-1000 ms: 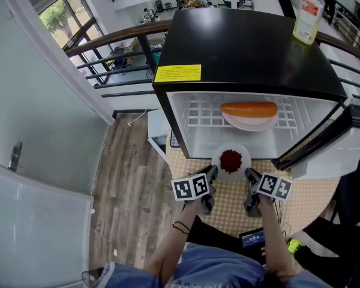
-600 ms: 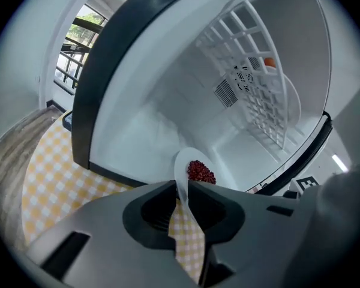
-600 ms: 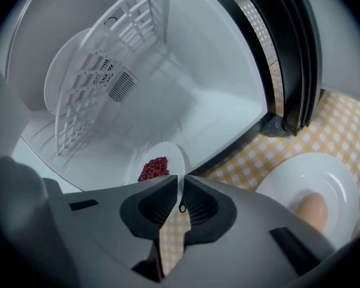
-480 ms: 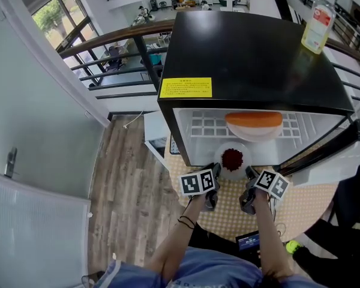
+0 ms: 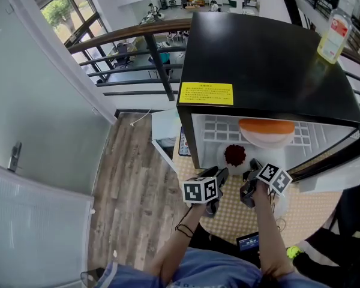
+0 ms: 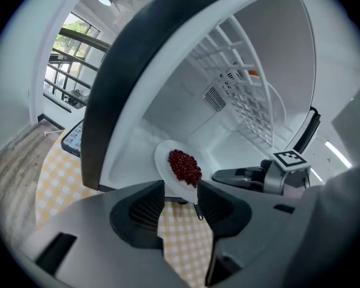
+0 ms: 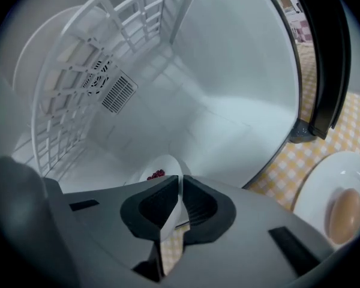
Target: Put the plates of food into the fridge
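Plate point(image 5: 234, 156) moved into fridge point(image 5: 270, 53), left gripper point(image 6: 180, 191) just opened around it, right gripper point(image 7: 179, 191) clamping it

- Black fridge point(image 5: 270, 53), door open, stands on a yellow-checked table point(image 5: 300, 212).
- Yellow label point(image 5: 206, 93) on its top front edge; bottle point(image 5: 336, 32) at the top's far right corner.
- Upper plate point(image 5: 265, 140) with a long orange food sits on the white wire shelf point(image 5: 213, 128).
- Lower plate point(image 5: 235, 161) with red food is at the fridge's open front, below the shelf.
- Left gripper point(image 5: 222, 174) is at that plate's left rim. Its jaws have just been opening; too small to tell whether the rim lies between them.
- Right gripper point(image 5: 252, 167) is at the right rim.
- Wood floor point(image 5: 132, 185) to the left.
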`<state>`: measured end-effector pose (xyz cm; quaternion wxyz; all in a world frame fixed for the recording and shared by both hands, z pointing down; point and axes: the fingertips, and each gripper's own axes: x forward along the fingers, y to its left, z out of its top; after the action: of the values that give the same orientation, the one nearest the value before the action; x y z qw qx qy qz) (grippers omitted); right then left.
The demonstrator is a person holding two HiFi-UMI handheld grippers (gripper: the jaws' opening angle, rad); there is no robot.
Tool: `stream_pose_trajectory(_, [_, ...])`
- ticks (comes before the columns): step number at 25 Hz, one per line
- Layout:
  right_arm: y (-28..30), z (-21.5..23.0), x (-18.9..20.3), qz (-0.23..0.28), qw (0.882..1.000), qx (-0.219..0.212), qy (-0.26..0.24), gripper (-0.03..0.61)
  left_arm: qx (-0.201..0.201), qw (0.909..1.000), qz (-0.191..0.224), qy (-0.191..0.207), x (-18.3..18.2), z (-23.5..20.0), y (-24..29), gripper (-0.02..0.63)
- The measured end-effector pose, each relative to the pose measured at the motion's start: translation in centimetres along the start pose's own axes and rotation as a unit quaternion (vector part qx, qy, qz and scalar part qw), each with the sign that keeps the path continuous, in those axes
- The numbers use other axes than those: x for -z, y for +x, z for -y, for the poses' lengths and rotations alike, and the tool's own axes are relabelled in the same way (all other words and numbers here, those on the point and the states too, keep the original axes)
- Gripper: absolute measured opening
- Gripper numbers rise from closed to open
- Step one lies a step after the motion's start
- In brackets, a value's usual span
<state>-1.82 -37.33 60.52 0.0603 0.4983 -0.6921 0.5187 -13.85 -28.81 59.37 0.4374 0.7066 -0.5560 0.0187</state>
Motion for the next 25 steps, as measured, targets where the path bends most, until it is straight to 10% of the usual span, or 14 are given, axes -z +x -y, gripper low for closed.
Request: stream_pose_trajectory(25, [2.6,-4.2,0.3,0.018,0.993,-0.053,-0.104,0.048,0.022,0.9963,-0.032,0.077,5.7,0.6,-7.5,0.164])
